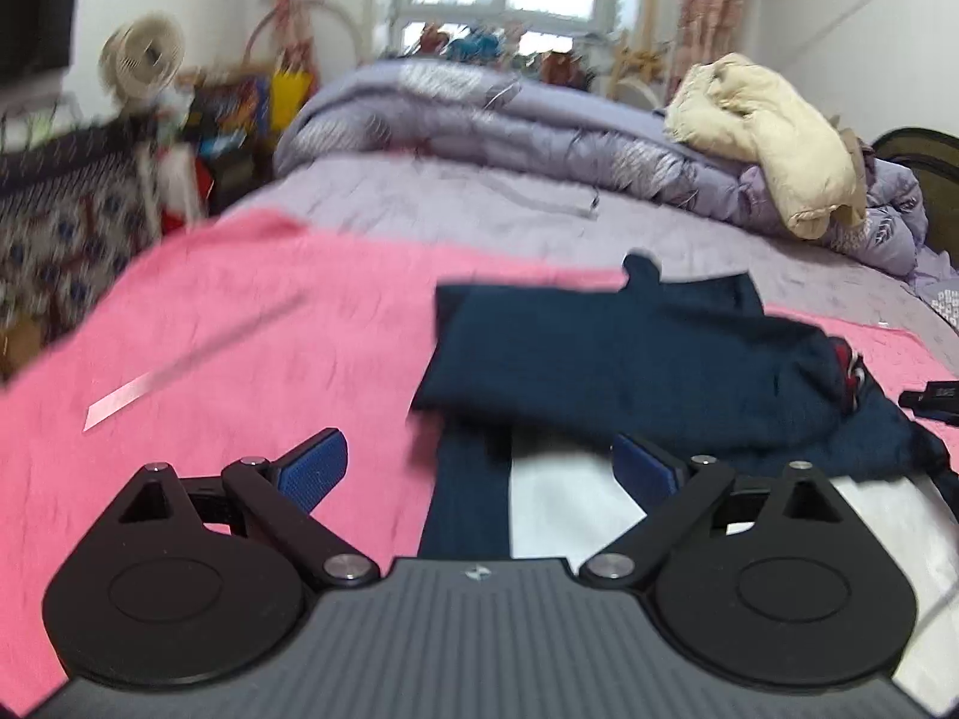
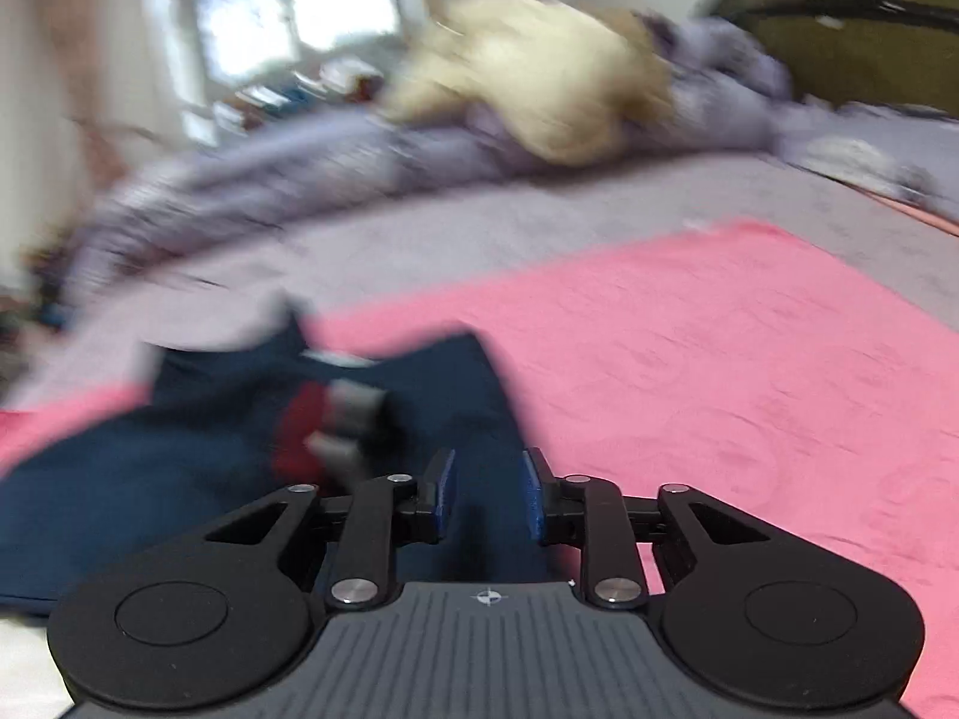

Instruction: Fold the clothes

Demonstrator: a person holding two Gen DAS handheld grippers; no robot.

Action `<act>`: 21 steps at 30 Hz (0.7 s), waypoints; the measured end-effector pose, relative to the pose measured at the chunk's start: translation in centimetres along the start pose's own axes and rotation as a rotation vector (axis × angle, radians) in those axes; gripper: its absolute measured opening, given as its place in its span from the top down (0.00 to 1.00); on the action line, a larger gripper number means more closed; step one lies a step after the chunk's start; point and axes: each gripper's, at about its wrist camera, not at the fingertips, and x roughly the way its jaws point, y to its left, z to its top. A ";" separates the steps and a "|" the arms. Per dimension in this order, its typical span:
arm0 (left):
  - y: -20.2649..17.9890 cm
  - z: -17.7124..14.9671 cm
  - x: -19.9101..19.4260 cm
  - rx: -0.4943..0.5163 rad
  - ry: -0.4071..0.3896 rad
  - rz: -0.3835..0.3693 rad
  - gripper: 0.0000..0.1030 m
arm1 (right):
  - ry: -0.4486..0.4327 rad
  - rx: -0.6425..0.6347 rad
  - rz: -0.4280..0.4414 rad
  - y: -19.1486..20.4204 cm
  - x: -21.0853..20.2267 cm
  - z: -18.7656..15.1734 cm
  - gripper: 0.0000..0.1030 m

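A navy garment [image 1: 629, 359] lies partly folded on a pink sheet [image 1: 240, 323] spread over the bed, with a white panel [image 1: 569, 509] and a red patch showing. My left gripper [image 1: 479, 467] is wide open and empty just above the garment's near edge. In the blurred right wrist view, my right gripper [image 2: 488, 494] hovers over the navy garment [image 2: 150, 479] with its jaws a small gap apart and nothing between them. The pink sheet [image 2: 719, 389] lies to its right.
A rolled lilac quilt [image 1: 479, 126] lies across the back of the bed, with a cream garment [image 1: 767, 132] on top. A fan [image 1: 141, 57] and clutter stand at the left. A black object [image 1: 935, 398] lies at the right edge.
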 end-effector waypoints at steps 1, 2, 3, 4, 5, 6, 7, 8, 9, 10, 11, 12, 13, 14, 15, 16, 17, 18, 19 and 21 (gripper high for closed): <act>-0.7 0.8 1.0 0.025 -0.016 -0.012 0.06 | -0.019 -0.038 0.067 1.2 -0.2 0.1 0.68; -1.3 1.4 2.3 0.039 -0.014 -0.017 0.06 | -0.037 -0.076 0.134 2.5 -0.4 0.2 0.67; -2.0 1.9 3.6 0.049 -0.005 -0.020 0.06 | -0.053 -0.118 0.193 3.8 -0.5 0.4 0.67; -2.5 2.3 5.0 0.044 0.015 -0.020 0.06 | -0.053 -0.179 0.208 5.5 0.2 0.5 0.67; -2.8 2.4 6.4 0.031 0.049 -0.026 0.06 | -0.048 -0.239 0.218 7.1 0.9 0.6 0.67; -2.9 2.0 7.1 0.034 0.072 -0.027 0.06 | -0.021 -0.293 0.201 8.4 2.2 0.5 0.67; -3.0 1.5 7.6 0.043 0.091 -0.027 0.06 | 0.008 -0.342 0.180 9.6 3.5 0.5 0.67; -3.0 1.0 8.0 0.052 0.109 -0.026 0.06 | 0.046 -0.364 0.138 9.9 4.7 0.3 0.67; -3.0 0.5 8.5 0.061 0.128 -0.025 0.06 | 0.084 -0.362 0.106 9.6 5.6 0.1 0.69; -3.1 0.0 9.0 0.070 0.147 -0.025 0.06 | 0.117 -0.339 0.095 8.4 6.5 0.0 0.78; -3.1 -0.5 9.4 0.078 0.165 -0.024 0.06 | 0.145 -0.316 0.087 7.2 7.3 -0.2 0.86; -3.1 -1.0 9.9 0.087 0.184 -0.023 0.06 | 0.139 -0.292 0.095 5.9 7.5 -0.3 0.98; -3.2 -1.5 10.3 0.096 0.202 -0.023 0.06 | 0.135 -0.260 0.112 4.6 7.1 -0.4 0.98; -3.3 -1.8 10.1 0.112 0.209 -0.022 0.06 | 0.143 -0.227 0.125 3.8 6.9 -0.2 0.98; -3.5 -1.8 9.6 0.126 0.201 -0.019 0.06 | 0.146 -0.202 0.136 3.5 6.5 0.1 0.97; -3.7 -1.7 9.0 0.139 0.190 -0.016 0.06 | 0.150 -0.176 0.148 3.1 6.0 0.5 0.94; -3.9 -1.7 8.3 0.152 0.179 -0.013 0.06 | 0.152 -0.152 0.159 2.9 5.7 0.8 0.90; -4.0 -1.7 7.9 0.155 0.170 -0.019 0.06 | 0.144 -0.142 0.168 2.9 5.8 1.2 0.76; -4.0 -1.6 7.5 0.154 0.162 -0.028 0.06 | 0.117 -0.153 0.167 3.1 4.9 1.3 0.54; -4.1 -1.5 6.8 0.153 0.147 -0.047 0.04 | 0.057 -0.211 0.170 3.6 2.9 1.5 0.44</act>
